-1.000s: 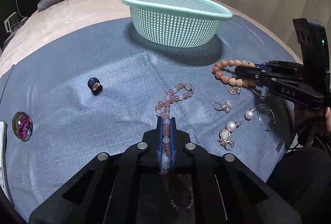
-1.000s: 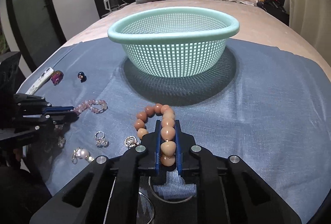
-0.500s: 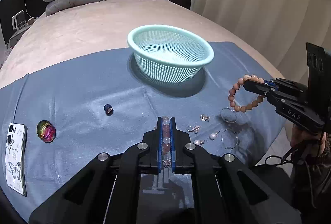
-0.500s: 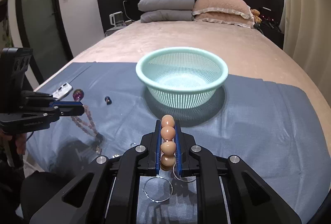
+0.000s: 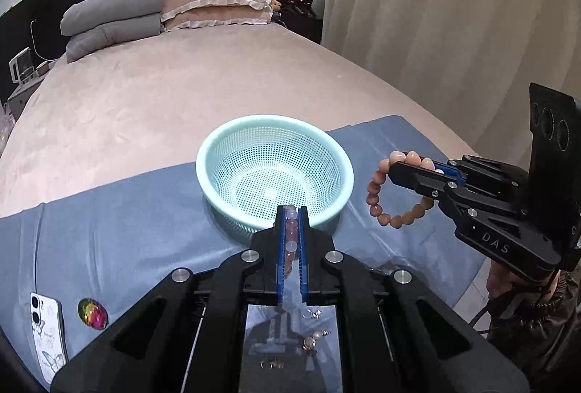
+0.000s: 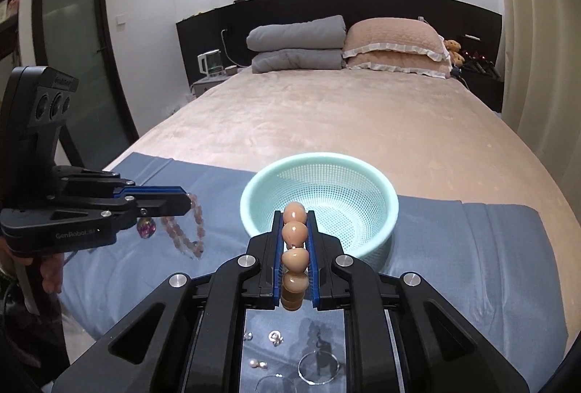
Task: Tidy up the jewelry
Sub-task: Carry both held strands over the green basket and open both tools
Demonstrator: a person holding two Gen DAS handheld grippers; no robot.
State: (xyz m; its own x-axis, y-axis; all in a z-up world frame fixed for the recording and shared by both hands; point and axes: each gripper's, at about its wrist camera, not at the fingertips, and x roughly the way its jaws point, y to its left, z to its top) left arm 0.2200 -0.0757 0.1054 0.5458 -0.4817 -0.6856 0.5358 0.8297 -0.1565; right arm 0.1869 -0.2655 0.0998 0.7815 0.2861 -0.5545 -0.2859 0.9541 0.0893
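Between the left gripper [image 5: 291,211] fingers, pink bracelet [image 5: 289,240] beads hide partly.

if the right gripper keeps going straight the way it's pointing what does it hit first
Probably the mint basket. The right gripper, shut on the peach bead bracelet, points at the basket's near rim, with only blue cloth between. It is held above the cloth, so depth is unclear; it might pass over the rim.
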